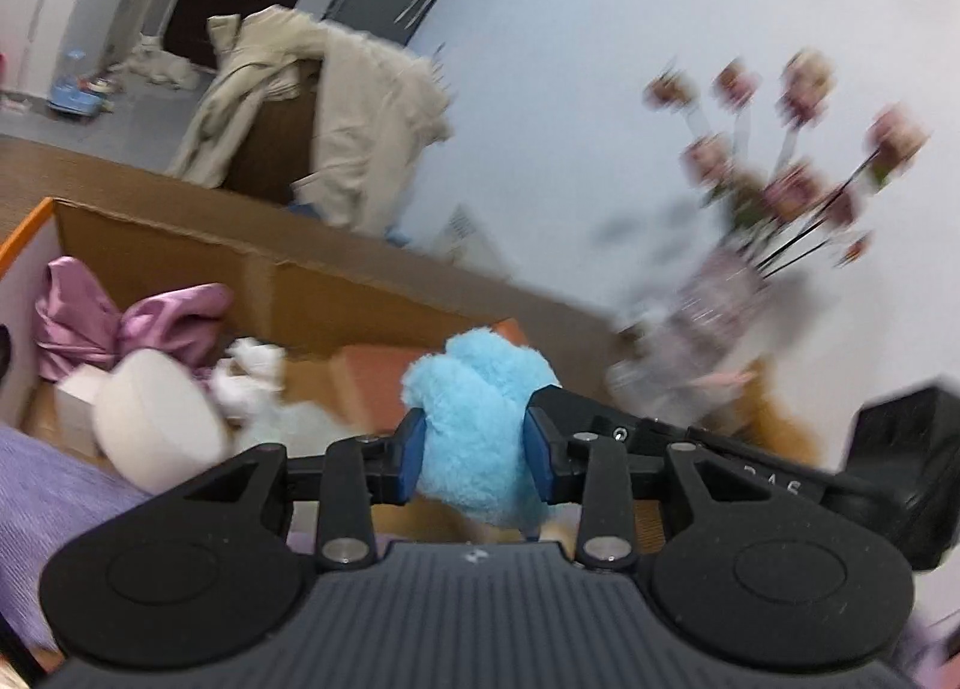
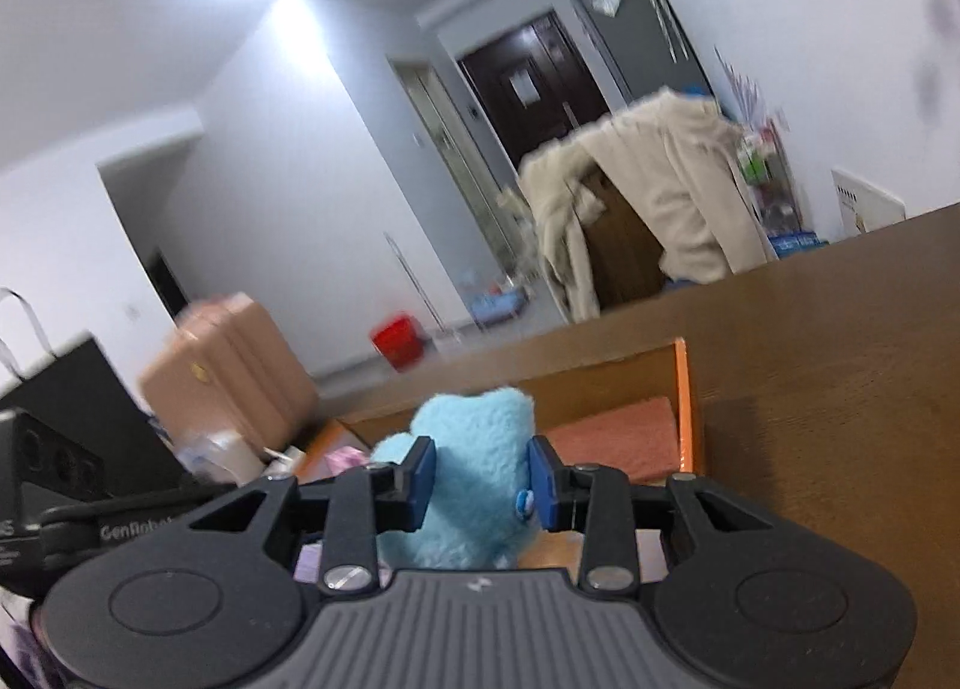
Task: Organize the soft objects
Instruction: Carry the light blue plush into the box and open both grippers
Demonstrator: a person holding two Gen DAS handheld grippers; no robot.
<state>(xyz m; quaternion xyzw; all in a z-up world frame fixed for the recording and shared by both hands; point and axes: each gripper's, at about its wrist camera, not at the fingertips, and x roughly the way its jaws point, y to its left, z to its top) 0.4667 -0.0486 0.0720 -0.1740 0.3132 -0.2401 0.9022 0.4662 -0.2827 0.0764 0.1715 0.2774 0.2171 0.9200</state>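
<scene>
My left gripper (image 1: 474,449) is shut on a fluffy light blue plush toy (image 1: 474,413) and holds it above an open cardboard box (image 1: 180,245). My right gripper (image 2: 480,476) is shut on the same blue plush toy (image 2: 474,449), over the box's orange-edged corner (image 2: 681,389). Inside the box lie a purple satin cloth (image 1: 108,311), a white round soft thing (image 1: 162,425), a white fluffy item (image 1: 258,383) and a salmon-pink towel (image 2: 612,437).
The box stands on a brown wooden table (image 2: 840,389). A vase of pink flowers (image 1: 762,245) stands at the table's right by the white wall. A chair draped with a beige coat (image 1: 336,113) is behind the table. A pink suitcase (image 2: 228,377) stands on the floor.
</scene>
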